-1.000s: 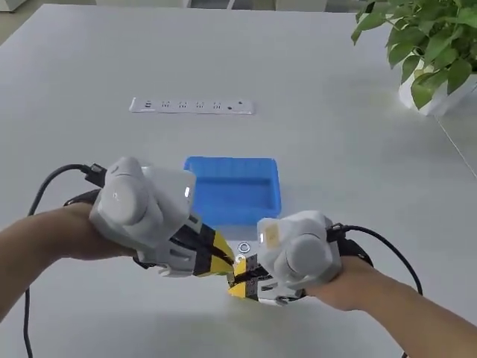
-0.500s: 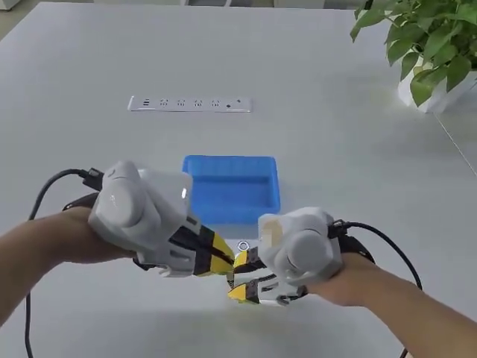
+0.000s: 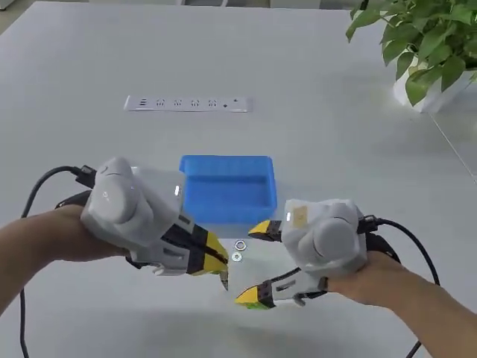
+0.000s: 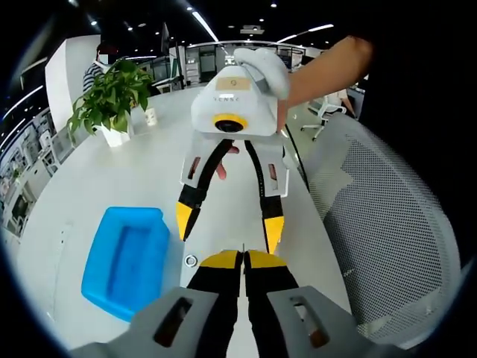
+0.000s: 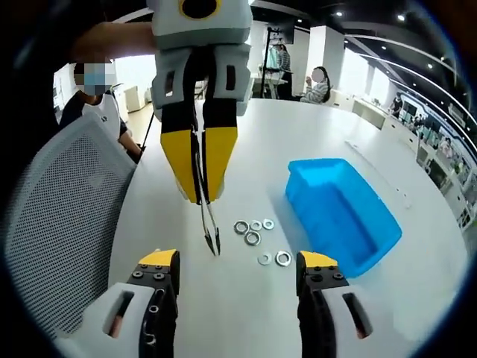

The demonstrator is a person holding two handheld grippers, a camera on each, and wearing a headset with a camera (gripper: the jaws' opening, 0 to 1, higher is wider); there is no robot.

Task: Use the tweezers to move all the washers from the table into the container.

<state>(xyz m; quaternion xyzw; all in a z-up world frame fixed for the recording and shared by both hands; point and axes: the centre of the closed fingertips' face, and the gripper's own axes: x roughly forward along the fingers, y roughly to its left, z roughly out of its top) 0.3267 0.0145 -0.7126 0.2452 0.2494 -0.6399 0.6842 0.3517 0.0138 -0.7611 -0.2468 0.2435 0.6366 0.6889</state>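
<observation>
Nearest, the left gripper (image 3: pixel 218 262) is pinched narrow on the tweezers (image 5: pixel 212 240), whose tips hang close together just above the table (image 3: pixel 343 149); the right gripper (image 3: pixel 252 262) faces it, jaws spread wide with nothing between them; the washers (image 5: pixel 253 231) lie loose on the table between the two, a tight cluster with a pair just beside it, none in the tweezers; just beyond sits the blue container (image 3: pixel 223 212), open side up, which looks empty; farther off lie a power strip (image 3: pixel 188 104) and, at the far right, a plant (image 3: pixel 417 37). The step in hand looks like a pick from the cluster: ease the pinch so the tips part; keep the tweezers steep; set one tip through the hole of a washer at the cluster's edge; close gently so it doesn't flick away; keep the right gripper clear of the short path to the container.
</observation>
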